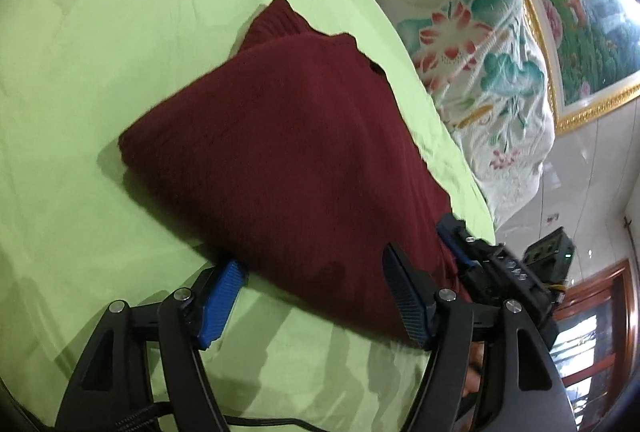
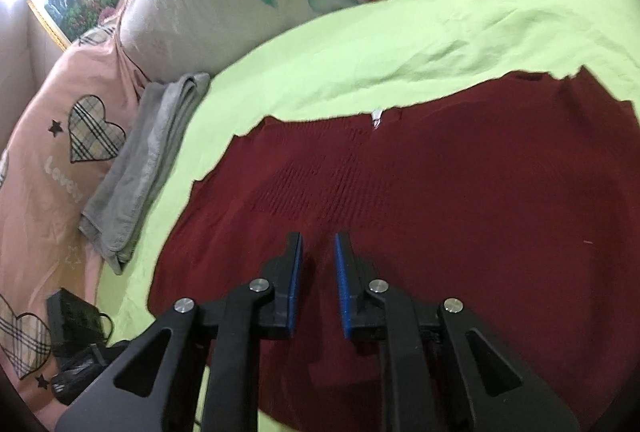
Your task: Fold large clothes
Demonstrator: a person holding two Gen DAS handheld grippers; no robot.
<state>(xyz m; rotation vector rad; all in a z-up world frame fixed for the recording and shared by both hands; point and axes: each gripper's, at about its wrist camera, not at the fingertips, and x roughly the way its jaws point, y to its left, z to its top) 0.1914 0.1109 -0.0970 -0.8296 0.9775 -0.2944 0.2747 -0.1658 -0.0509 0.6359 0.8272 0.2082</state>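
Observation:
A dark red knit sweater (image 1: 288,151) lies folded on a light green sheet (image 1: 120,51). It also fills the right wrist view (image 2: 440,191), with a small white tag (image 2: 376,117) at its far edge. My left gripper (image 1: 316,296) is open, its blue-padded fingers (image 1: 220,304) straddling the sweater's near edge. My right gripper (image 2: 318,284) hovers over the sweater with its jaws a narrow gap apart, holding nothing. The right gripper also shows in the left wrist view (image 1: 492,264), at the sweater's right edge.
A floral quilt (image 1: 480,51) is piled beyond the sheet. A folded grey towel (image 2: 148,163) lies at the sheet's left edge beside a pink heart-print cover (image 2: 52,159). A black device with cable (image 2: 72,320) rests on that cover. A framed painting (image 1: 580,11) hangs behind.

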